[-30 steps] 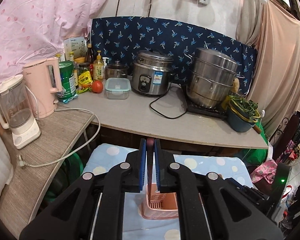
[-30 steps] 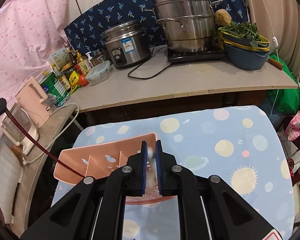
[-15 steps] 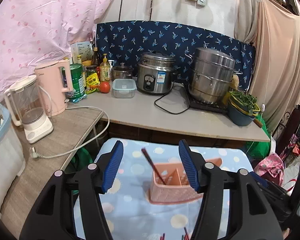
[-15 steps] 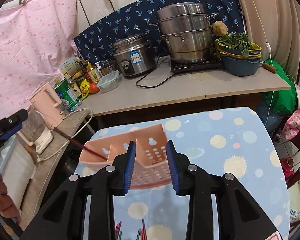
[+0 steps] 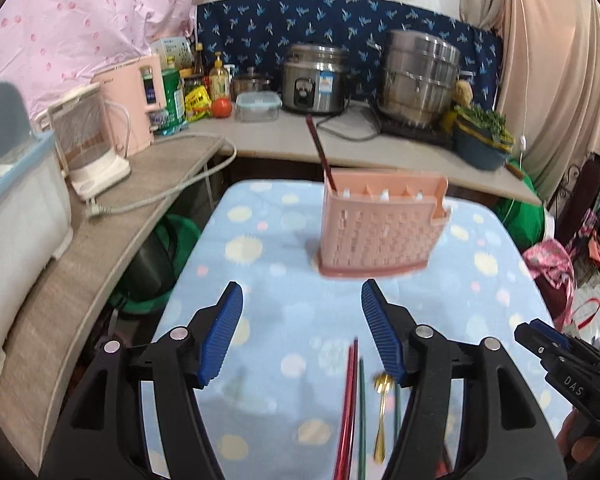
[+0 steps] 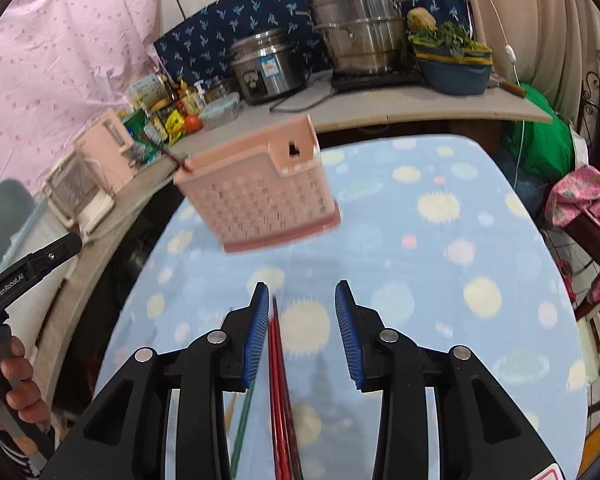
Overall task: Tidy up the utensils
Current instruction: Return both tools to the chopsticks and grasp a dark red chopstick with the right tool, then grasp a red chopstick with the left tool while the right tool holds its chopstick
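Both grippers have drawn back from the pink holder (image 5: 380, 228), which stands on the spotted cloth (image 5: 260, 280) with one dark chopstick (image 5: 319, 152) in it. Red chopsticks (image 6: 278, 380) lie nearer. Left gripper (image 5: 302, 332) is opening wide, right gripper (image 6: 302, 332) narrower, both empty. Best centre one red stick before closing.

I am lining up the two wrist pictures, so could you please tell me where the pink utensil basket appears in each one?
Left wrist: the pink utensil basket stands right of centre on the dotted blue cloth, beyond the gripper, a dark red chopstick in its left end.
Right wrist: the basket sits left of centre and looks tilted.
Shared landmark: the rice cooker on the counter behind.
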The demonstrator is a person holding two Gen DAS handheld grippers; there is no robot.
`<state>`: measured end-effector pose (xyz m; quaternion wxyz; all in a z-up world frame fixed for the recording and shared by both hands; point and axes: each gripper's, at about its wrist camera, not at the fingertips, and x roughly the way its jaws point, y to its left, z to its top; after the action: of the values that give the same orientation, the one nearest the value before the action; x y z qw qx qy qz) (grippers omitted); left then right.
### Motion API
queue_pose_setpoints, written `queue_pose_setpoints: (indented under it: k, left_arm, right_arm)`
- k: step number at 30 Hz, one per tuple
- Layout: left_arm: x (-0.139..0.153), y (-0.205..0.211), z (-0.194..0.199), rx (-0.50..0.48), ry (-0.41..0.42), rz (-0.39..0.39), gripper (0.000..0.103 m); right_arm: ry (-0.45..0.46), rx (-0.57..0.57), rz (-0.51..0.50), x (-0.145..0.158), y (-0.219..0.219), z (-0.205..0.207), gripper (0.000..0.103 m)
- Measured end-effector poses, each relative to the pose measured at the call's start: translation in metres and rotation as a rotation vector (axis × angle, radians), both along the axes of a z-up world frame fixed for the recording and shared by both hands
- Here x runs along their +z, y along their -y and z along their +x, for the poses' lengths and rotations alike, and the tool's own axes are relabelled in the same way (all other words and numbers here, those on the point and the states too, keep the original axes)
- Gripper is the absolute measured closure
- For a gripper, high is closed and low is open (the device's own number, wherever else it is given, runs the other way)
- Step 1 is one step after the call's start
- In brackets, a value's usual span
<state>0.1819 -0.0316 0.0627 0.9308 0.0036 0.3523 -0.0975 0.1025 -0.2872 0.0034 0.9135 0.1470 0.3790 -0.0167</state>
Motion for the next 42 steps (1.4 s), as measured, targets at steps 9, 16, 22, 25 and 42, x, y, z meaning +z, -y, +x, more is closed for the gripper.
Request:
queue_pose_setpoints:
  k: [9, 16, 22, 25, 42]
  left_arm:
    - [-0.063, -0.009, -0.054, -0.023, -0.136, 0.039, 0.043]
    - [-0.097, -0.010, -0.080, -0.039, -0.215, 0.050, 0.043]
    - [-0.114, -0.010, -0.094, -0.049, -0.260, 0.061, 0.043]
    - [-0.119, -0.013, -0.097, -0.043, -0.273, 0.060, 0.043]
    - [-0.135, -0.011, -0.105, -0.066, -0.316, 0.060, 0.043]
  right_arm:
    - [-0.113, 0.027, -0.021, -0.054, -0.018, -0.058, 0.069]
    - [-0.177, 0.053, -0.028, -0.084, -0.031, -0.074, 0.069]
    - [-0.192, 0.076, -0.059, -0.097, -0.043, -0.080, 0.072]
    - [-0.200, 0.082, -0.071, -0.100, -0.046, -0.079, 0.079]
    - [-0.203, 0.078, -0.094, -0.106, -0.044, -0.079, 0.095]
